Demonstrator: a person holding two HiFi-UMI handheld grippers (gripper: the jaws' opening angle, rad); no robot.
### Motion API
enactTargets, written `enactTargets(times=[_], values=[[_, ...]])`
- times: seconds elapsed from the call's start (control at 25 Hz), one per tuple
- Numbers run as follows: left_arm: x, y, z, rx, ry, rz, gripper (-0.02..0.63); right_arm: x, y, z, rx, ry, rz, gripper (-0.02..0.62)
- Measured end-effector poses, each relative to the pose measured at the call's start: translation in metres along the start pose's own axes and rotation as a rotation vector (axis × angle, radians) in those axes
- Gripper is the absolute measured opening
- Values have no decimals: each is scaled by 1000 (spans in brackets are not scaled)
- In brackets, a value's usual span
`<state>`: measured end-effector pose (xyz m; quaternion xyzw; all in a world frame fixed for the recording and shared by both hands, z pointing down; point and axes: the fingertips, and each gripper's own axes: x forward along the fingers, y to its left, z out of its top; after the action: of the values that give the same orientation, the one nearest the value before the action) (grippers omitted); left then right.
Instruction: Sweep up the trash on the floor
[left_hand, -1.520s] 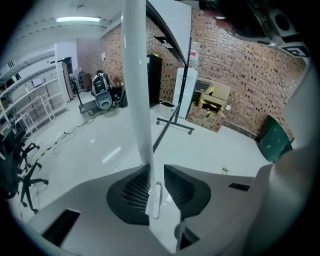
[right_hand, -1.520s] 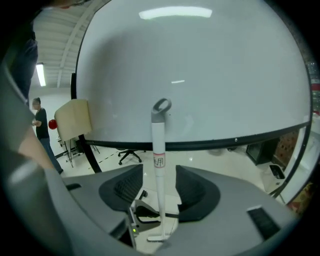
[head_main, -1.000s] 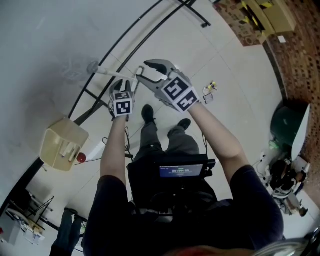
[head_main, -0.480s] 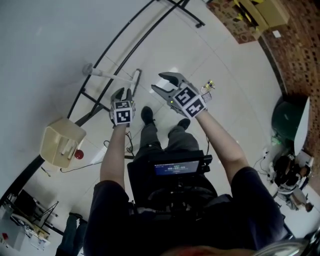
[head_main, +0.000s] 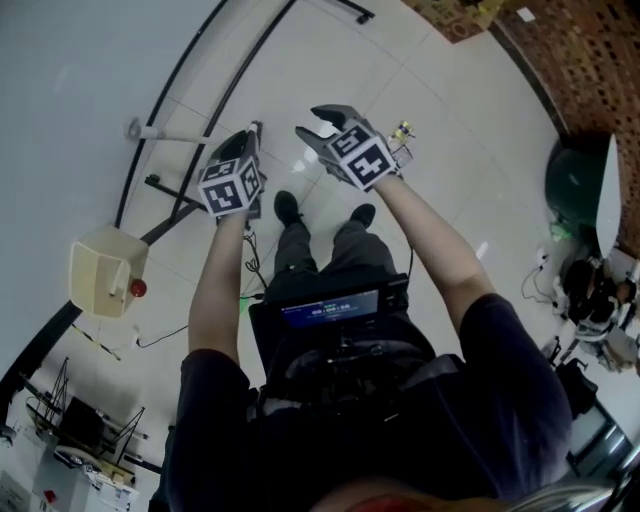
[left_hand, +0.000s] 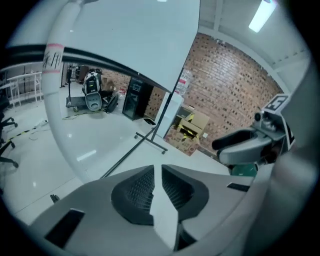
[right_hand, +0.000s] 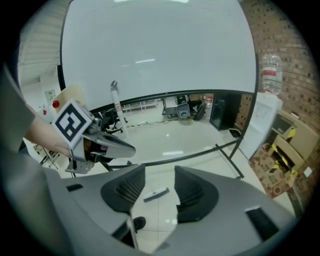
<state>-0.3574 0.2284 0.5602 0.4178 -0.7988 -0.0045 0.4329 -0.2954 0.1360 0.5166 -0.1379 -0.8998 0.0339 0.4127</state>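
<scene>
The person is standing on a glossy white tiled floor (head_main: 450, 90), holding both tools out over a pair of black shoes (head_main: 288, 208). The left gripper (head_main: 243, 143) is pointing downward beside a slim white upright pole with a knob on top (head_main: 170, 134). Its grey ribbed jaws have just been closing and are now standing nearly together, leaving only a thin slit with nothing in it. The pole is passing to the left of them, not between them.

The right gripper (head_main: 322, 125) is keeping its jaws well apart and gripping nothing. Through the gap a small grey hand brush (right_hand: 156, 194) is showing, lying flat on the tiles.

The trash (head_main: 403, 132), a small yellow-and-green scrap, is lying on the floor just beside the right gripper in the head view, beyond the right shoe. A black metal floor rail (head_main: 200, 90) is curving past on the left.
</scene>
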Motion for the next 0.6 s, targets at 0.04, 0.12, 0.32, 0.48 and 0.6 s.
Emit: enactTargets(times=[0.04,0.12,0.32,0.48,0.6], values=[[-1,-10,10,-2,-11,-9,6,-3,-6,-2,18,-1,-16,193],[4,-28,29,17,-29,-16,6,-10,-17,-6,43,-13,-29,159],[-8,-67,51,40,-104,-45,6,-38,-23,-27,35,-33,-84,9],[-33,-112,71,67,-157,-94,6,-86,-23,-29,70,-102,-72,9],[-44,-144,85,119,-187,-98,6,-118,-31,-37,71,-140,-62,9]])
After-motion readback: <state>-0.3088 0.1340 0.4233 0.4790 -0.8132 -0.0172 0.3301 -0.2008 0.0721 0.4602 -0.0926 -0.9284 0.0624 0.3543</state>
